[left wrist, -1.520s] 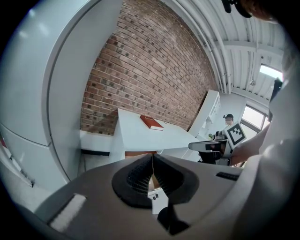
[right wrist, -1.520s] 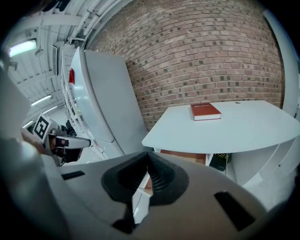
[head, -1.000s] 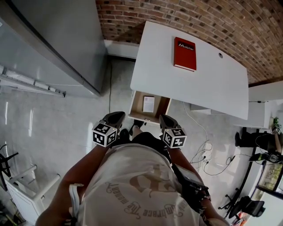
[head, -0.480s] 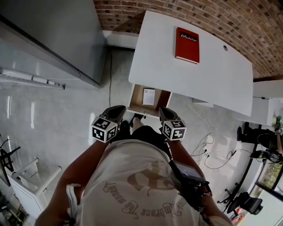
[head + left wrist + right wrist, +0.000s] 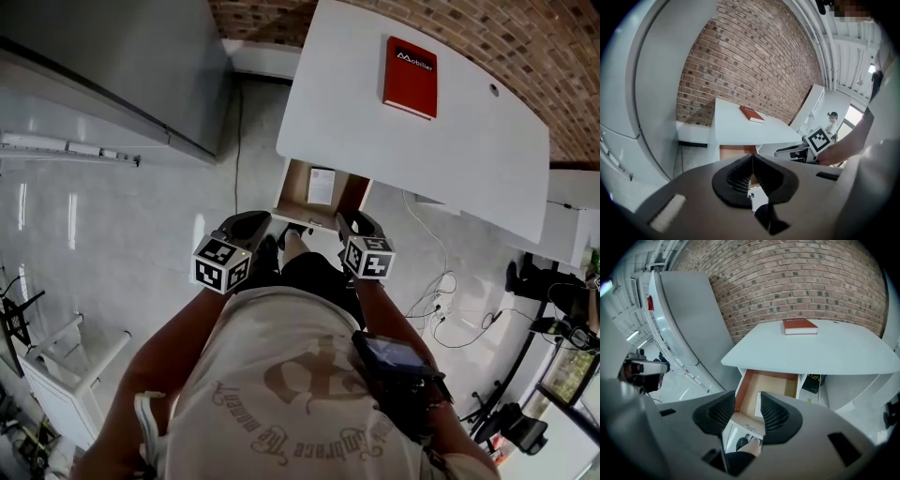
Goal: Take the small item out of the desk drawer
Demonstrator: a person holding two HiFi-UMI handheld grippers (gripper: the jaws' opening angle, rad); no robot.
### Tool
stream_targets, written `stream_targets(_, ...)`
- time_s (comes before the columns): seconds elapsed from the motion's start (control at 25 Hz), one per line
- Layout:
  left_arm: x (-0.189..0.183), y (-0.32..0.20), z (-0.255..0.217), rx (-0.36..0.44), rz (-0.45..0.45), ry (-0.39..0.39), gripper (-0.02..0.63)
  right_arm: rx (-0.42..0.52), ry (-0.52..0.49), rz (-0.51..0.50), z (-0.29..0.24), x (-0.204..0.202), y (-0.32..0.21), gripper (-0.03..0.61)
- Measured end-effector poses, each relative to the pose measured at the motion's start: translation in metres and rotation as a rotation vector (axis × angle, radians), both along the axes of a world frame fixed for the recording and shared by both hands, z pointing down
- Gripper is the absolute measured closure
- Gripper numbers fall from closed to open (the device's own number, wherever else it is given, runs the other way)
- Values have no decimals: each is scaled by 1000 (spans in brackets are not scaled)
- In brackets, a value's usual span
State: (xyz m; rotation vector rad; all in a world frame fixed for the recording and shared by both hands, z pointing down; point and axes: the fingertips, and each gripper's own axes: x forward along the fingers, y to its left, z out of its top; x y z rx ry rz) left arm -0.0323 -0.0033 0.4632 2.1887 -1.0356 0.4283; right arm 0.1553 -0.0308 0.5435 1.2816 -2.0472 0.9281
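- Now the right gripper (image 5: 747,401) has just been opening its jaws, with nothing between them.
- The left gripper (image 5: 752,159) keeps its jaws shut and empty.
- The small white item (image 5: 321,186) lies in the open drawer (image 5: 292,187), middle of the head view, so grabbing it looks next.

Office, loft-style: white desk (image 5: 394,159) with open drawer (image 5: 293,187), red book (image 5: 410,65) on top, bare brick wall (image 5: 525,37), cable tangle (image 5: 437,328) on floor, second desk (image 5: 574,220) beyond.
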Motion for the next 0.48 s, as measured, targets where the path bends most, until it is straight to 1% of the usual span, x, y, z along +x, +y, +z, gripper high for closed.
stream_targets(0.2,-3,7,6,-19,-19,-8,604,-47,38,-2,19,-2,-1,373)
stream_targets(0.32,-5,9,9,-28,-33,-13,604,-77,28,3,29,-5,-3,367)
stream_targets(0.48,-11,9,10,-35,-60,-13,604,-99,17,44,42,-8,-10,364)
